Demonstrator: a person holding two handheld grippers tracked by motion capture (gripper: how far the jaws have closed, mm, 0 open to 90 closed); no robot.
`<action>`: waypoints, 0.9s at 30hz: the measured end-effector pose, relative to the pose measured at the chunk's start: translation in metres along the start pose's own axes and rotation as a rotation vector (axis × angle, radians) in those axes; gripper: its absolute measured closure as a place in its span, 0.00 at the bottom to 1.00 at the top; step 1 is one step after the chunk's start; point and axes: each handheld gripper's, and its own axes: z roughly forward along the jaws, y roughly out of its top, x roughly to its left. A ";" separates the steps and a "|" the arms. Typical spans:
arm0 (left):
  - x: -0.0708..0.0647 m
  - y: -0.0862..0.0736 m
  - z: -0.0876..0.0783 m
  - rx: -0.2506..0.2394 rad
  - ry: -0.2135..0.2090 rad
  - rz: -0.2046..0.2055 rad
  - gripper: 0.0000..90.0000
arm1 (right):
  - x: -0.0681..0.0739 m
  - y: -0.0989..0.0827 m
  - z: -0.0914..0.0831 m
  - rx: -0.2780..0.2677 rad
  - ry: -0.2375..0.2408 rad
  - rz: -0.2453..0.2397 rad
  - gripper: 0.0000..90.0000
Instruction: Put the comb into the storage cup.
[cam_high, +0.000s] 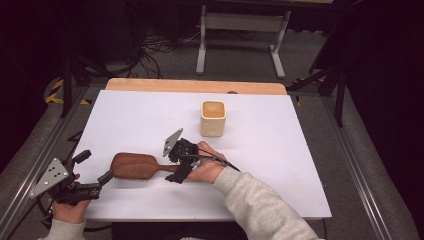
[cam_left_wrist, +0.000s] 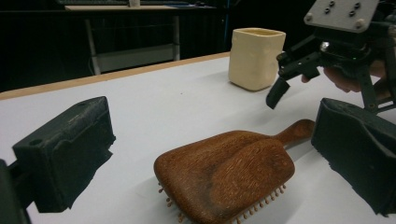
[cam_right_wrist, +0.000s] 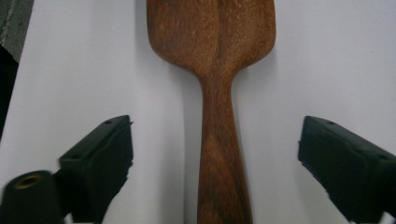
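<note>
Bristles of the brown wooden paddle hairbrush (cam_high: 135, 166) mostly hidden underneath; right gripper (cam_right_wrist: 215, 163) spread wide astride its handle; left gripper (cam_left_wrist: 210, 154) gaping beside its head.

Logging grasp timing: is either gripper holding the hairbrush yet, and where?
Nothing is held. The right gripper is open astride the wooden hairbrush handle, not touching; the left gripper is open around its head.

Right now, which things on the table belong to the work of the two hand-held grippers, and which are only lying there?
In the job, judging by where the jaws point:
- wooden hairbrush, bristles down, between both open hand-held grippers
- right hand-held gripper, jaws open on both sides of the handle
- left hand-held gripper, open at the brush head

Just lying about:
- cream square cup, standing apart, untouched
</note>
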 end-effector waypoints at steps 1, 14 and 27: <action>0.000 0.000 0.000 -0.001 -0.004 0.002 0.00 | -0.001 0.001 0.001 0.003 0.006 0.008 0.08; 0.001 0.000 -0.001 -0.006 -0.009 0.000 0.00 | -0.007 0.016 0.026 0.030 0.018 -0.001 0.08; 0.001 -0.001 0.000 -0.007 -0.011 -0.001 0.00 | -0.010 0.020 0.040 0.085 0.012 -0.016 0.37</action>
